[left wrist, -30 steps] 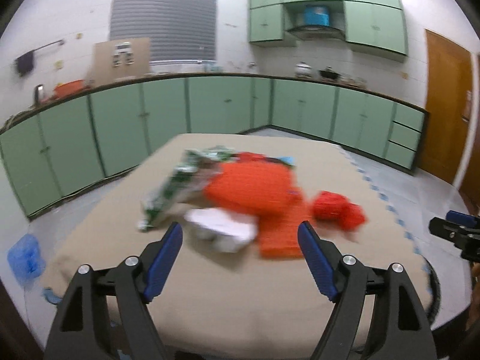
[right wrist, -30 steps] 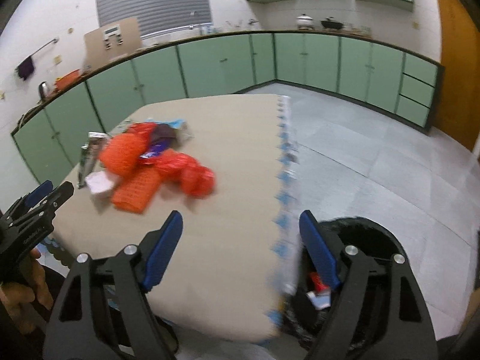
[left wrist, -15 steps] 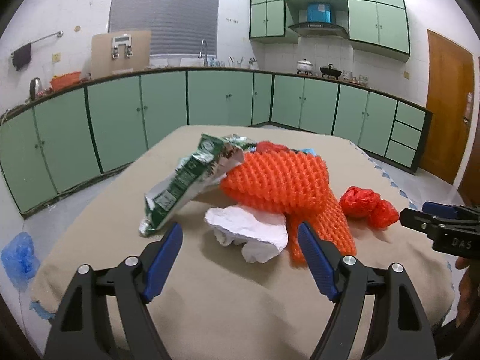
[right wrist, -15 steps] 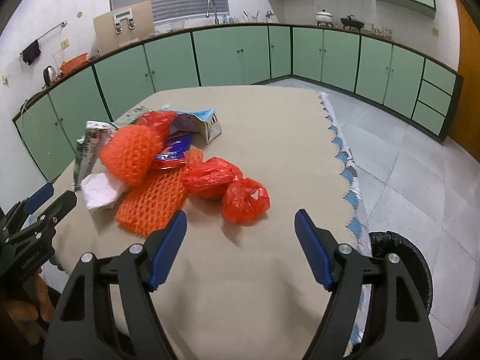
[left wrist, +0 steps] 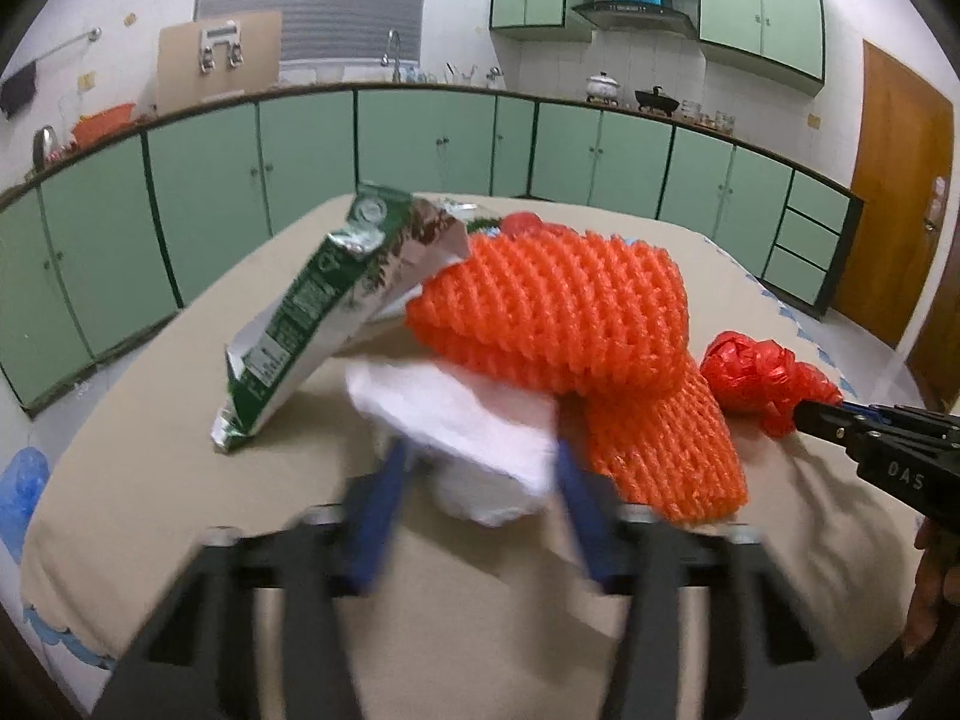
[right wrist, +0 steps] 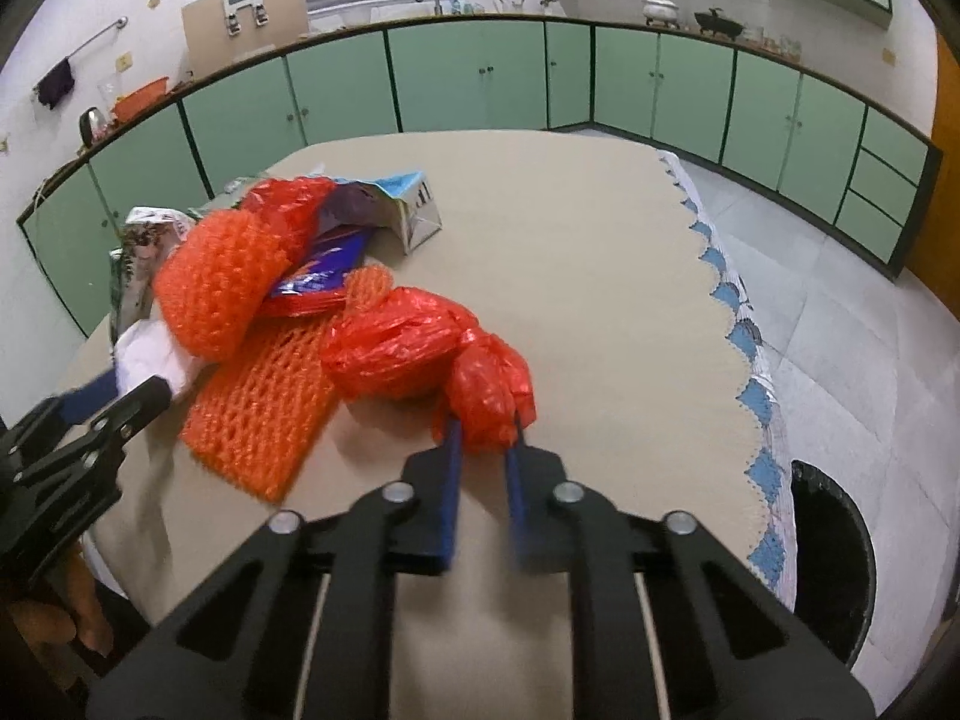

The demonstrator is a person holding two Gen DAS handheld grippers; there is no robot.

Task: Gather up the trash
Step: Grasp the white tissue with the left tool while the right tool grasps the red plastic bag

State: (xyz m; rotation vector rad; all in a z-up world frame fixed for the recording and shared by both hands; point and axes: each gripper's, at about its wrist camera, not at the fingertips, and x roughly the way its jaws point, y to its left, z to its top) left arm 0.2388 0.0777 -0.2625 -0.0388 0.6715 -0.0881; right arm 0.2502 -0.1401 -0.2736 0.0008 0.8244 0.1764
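Trash heaped on the left half of the surface (right wrist: 570,276): green carton (left wrist: 324,318) leaning over crumpled white paper (left wrist: 474,438), orange foam netting (left wrist: 570,324) behind and just right of it, flat orange mesh (right wrist: 258,414) spread toward the near edge. Blocked on the right of the heap by the red plastic bag (right wrist: 420,354), with the right gripper (right wrist: 483,441) pinched on its near knot. Left gripper (left wrist: 480,480) closing around the white paper, fingers (left wrist: 384,492) either side. Open, bare cloth across the right and far side of the surface, up to the scalloped edge. Black bin (right wrist: 834,552) on the floor just beyond that edge, mouth unobstructed.
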